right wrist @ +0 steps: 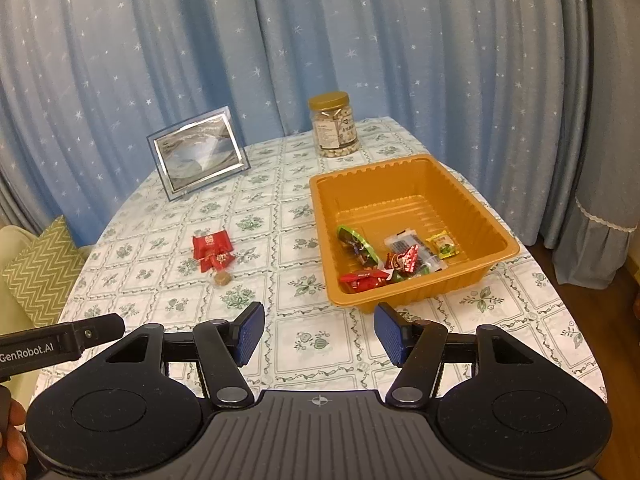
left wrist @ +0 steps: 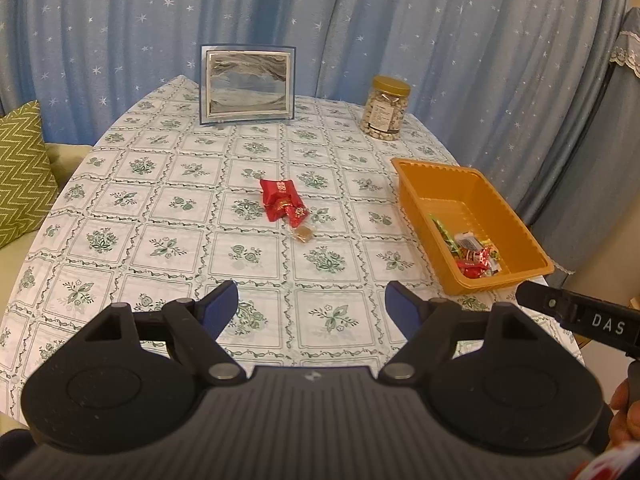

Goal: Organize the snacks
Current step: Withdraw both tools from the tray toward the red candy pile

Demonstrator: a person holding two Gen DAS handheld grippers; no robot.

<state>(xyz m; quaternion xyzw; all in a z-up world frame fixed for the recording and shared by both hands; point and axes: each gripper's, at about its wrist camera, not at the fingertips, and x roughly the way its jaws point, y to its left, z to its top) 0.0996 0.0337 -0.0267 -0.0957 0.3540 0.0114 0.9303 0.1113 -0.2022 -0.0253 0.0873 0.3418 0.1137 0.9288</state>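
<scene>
An orange tray (left wrist: 404, 178) (right wrist: 320, 216) sits on the right of the table and holds several wrapped snacks (left wrist: 474, 256) (right wrist: 392, 260). Red snack packets (left wrist: 280, 200) (right wrist: 212, 250) and a small brown candy (left wrist: 303, 234) (right wrist: 222, 278) lie loose mid-table, left of the tray. My left gripper (left wrist: 310, 306) is open and empty, above the near table. My right gripper (right wrist: 319, 332) is open and empty, just in front of the tray's near edge. Each gripper's side shows in the other's view.
A jar of nuts (left wrist: 386, 108) (right wrist: 333, 125) and a framed picture (left wrist: 247, 84) (right wrist: 199, 153) stand at the back of the table. Blue starred curtains hang behind. A green zigzag cushion (left wrist: 20, 168) (right wrist: 42, 268) lies on a sofa at left.
</scene>
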